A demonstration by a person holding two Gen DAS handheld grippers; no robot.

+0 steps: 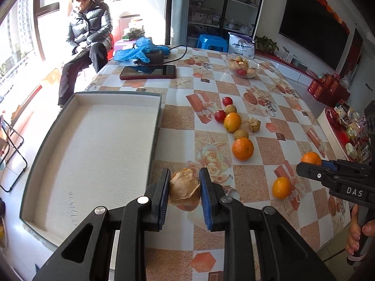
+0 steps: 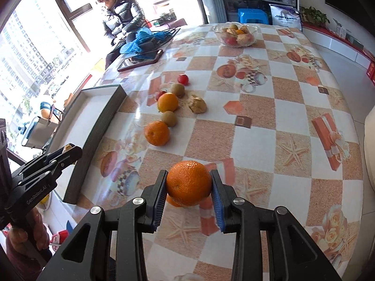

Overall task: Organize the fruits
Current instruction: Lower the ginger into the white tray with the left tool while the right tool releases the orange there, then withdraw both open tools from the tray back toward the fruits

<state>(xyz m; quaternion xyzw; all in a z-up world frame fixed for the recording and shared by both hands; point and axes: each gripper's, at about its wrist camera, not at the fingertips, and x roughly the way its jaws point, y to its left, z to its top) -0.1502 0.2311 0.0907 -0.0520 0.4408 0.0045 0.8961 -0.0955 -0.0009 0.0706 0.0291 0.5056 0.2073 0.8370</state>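
My left gripper is shut on a papery tan husk fruit, held just right of the empty white tray. My right gripper is shut on an orange above the table; it also shows in the left wrist view with the orange. On the table lie a row of loose fruit: two oranges, two kiwis, two red fruits, another husk fruit and one more orange.
A glass bowl of fruit stands at the far side. A phone and a blue bag with cables lie at the far left. A seated person is by the window. The tray edges the table's left.
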